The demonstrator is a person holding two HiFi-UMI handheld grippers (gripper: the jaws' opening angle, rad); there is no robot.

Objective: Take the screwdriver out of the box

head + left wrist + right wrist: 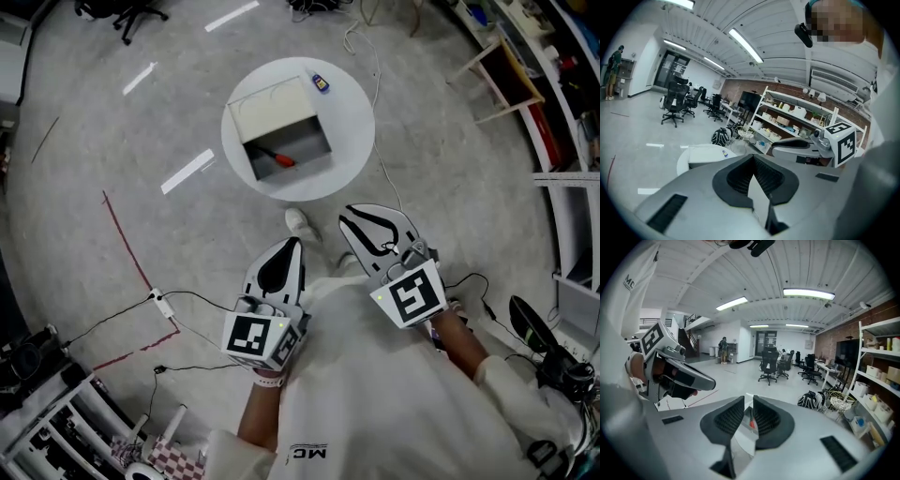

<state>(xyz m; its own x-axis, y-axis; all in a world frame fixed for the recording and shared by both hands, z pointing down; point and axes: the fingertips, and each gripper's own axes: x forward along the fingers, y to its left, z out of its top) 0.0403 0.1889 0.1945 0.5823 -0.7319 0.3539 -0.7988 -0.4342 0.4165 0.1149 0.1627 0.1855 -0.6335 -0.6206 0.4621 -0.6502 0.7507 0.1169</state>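
On a round white table (349, 122) stands an open grey box (314, 141), its lid (272, 105) folded back. Inside the box lies the screwdriver (277, 157), red handle toward the right. Both grippers hang over the floor on the near side of the table, well short of the box. My left gripper (292, 242) has its jaws together with nothing in them; its own view has the table (693, 152) far ahead of the left gripper (753, 157). My right gripper (349, 214) stands slightly open, and the screwdriver (751, 423) shows in the gap of the right gripper (748, 399).
A small blue object (320, 82) lies on the table's far edge. A white cable (380, 141) trails past the table's right side. Red tape lines (127, 239) and black cables (197, 298) cross the floor at left. Shelving (562, 141) lines the right; office chairs (675, 101) stand farther off.
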